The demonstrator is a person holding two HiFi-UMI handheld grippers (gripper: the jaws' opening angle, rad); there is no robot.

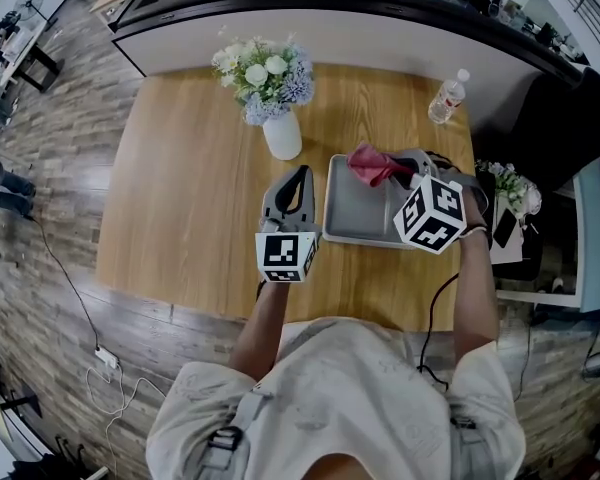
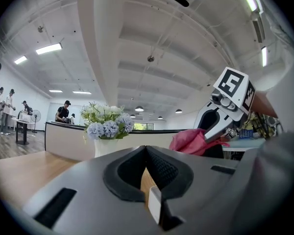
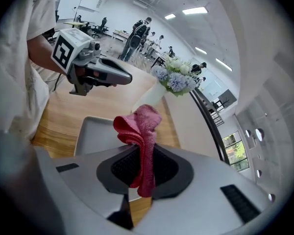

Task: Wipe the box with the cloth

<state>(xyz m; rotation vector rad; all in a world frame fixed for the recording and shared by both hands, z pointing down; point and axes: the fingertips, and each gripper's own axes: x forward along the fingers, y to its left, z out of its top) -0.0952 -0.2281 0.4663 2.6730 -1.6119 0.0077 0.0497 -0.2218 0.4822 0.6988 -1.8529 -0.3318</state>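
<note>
While right gripper (image 3: pixel 143 153) fingers clamp the red cloth (image 3: pixel 139 126) above the box (image 1: pixel 355 218) | left gripper (image 2: pixel 146 153) fingers pressed together, empty.

I count two claws on my feeds, the left claw (image 1: pixel 301 172) and the right claw (image 1: pixel 408 171), and two marker cubes (image 1: pixel 287 255), one riding on each. There is one tabletop (image 1: pixel 190 188), and on it one grey box (image 1: pixel 355 208), one white vase (image 1: pixel 282 133) and one clear bottle (image 1: pixel 447 98). I see one red cloth (image 1: pixel 372 164). I make out two bunches of flowers (image 1: pixel 265 73): one in the vase, one beyond the tabletop's right edge.
</note>
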